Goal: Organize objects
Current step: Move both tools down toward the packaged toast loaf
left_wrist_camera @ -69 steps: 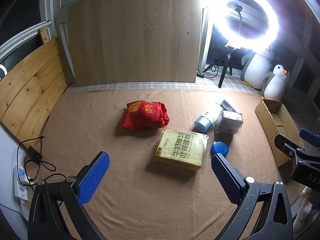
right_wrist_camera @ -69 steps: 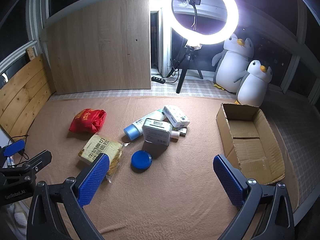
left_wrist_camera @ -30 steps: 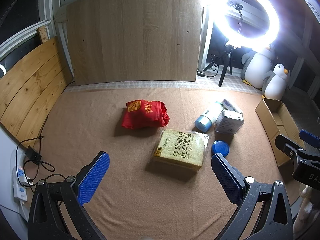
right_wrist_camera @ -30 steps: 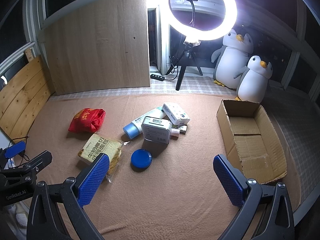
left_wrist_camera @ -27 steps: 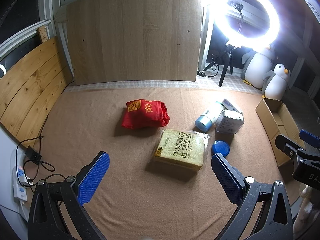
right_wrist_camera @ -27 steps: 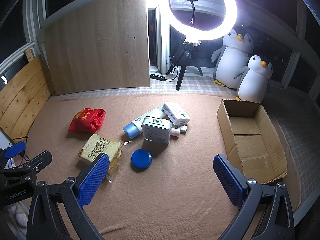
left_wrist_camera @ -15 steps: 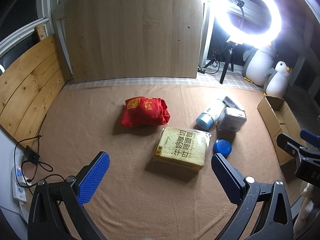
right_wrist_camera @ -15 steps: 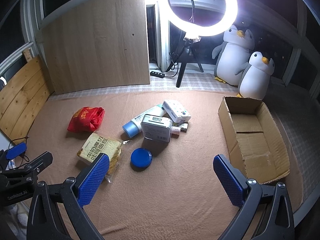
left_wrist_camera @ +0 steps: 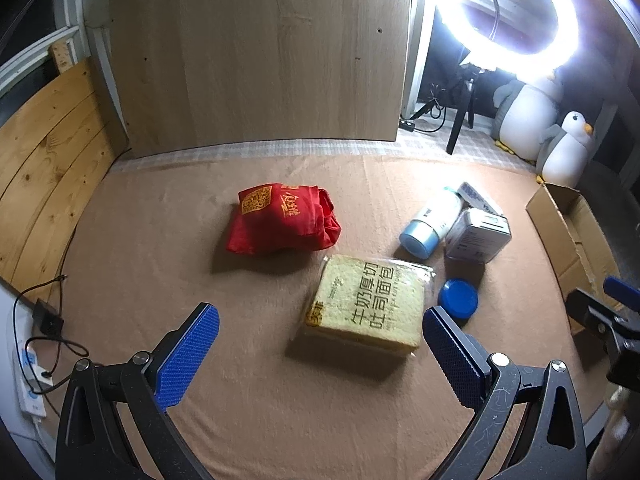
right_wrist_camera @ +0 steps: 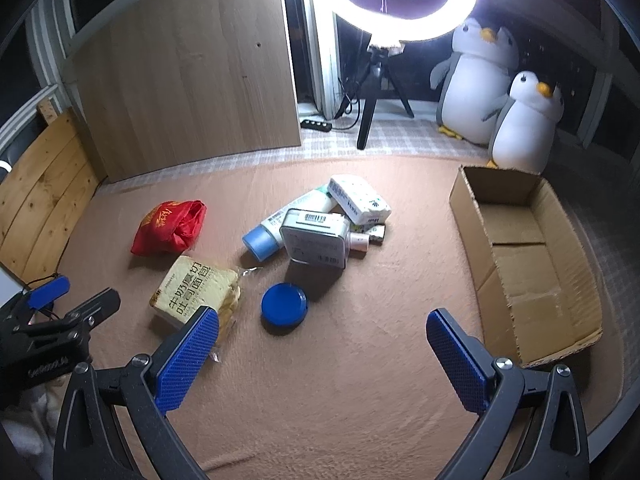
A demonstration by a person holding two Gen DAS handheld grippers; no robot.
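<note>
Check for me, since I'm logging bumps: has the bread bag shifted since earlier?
No. The bread bag lies beside the red bag and blue lid as before; only the cameras moved.

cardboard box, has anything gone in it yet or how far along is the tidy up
Done: nothing. The cardboard box shows only bare cardboard inside.

In hand: nothing. The left gripper and right gripper have jaws wide apart above the blanket.

Left: the red bag, bread pack, blue lid, bottle, tin and tissue pack all lie outside the box.
</note>
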